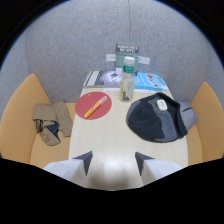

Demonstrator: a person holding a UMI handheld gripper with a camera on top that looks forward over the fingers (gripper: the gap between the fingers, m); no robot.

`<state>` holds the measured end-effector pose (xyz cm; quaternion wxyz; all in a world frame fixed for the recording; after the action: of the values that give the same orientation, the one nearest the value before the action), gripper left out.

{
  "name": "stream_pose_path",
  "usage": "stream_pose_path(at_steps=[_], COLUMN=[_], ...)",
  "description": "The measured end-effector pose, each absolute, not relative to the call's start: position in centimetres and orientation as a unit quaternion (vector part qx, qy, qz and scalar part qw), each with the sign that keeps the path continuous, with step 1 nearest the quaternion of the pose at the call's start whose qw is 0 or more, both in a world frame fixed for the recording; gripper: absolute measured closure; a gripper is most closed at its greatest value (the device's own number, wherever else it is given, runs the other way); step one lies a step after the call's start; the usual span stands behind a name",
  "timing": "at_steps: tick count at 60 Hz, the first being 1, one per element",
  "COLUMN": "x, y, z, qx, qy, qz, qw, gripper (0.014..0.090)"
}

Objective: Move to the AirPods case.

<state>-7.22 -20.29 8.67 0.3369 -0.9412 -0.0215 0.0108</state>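
Grey felt-like walls close in a small booth, with tan padded benches on either side of a pale wooden table [107, 135]. On that table's right half a dark grey and black cloth [155, 120], perhaps a cap or folded garment, lies in a rumpled heap, and on top of it, toward its far side, sits the small white AirPods case [161, 104], lying flat and well ahead of the gripper [113, 161]. Left of the cloth, past the table's middle line, a round red plate [93, 105] lies flat with an orange pen-like stick [95, 107] resting slantwise across it. Between plate and cloth, nearer the far edge, a clear bottle [128, 79] with a pale cap stands upright. Behind it along the far edge lie printed papers or magazines: a grey-toned one [102, 78] toward the left corner and a blue one [151, 81] toward the right corner, with a small sign [127, 54] standing against the wall behind them. On the left bench a beige and grey bundle of cloth [52, 122] is heaped. The gripper hangs over the near edge of the table, its two dark fingers [84, 160] spread wide with nothing between them but bare tabletop, well apart from the case.
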Motion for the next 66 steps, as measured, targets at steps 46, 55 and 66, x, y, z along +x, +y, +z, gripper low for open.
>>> stream_pose_path(at_steps=[46,55,66], x=[7.6,9.0,10.4], y=[-15.8,-12.0,-7.3], z=[7.2,6.2,4.9], qx=[-0.946,-0.946,-0.945], qy=[0.011,0.002,-0.005], qz=[-0.037,-0.03,-0.022], qw=[0.322,0.323,0.325], gripper=[0.0178,0.0177,0.018])
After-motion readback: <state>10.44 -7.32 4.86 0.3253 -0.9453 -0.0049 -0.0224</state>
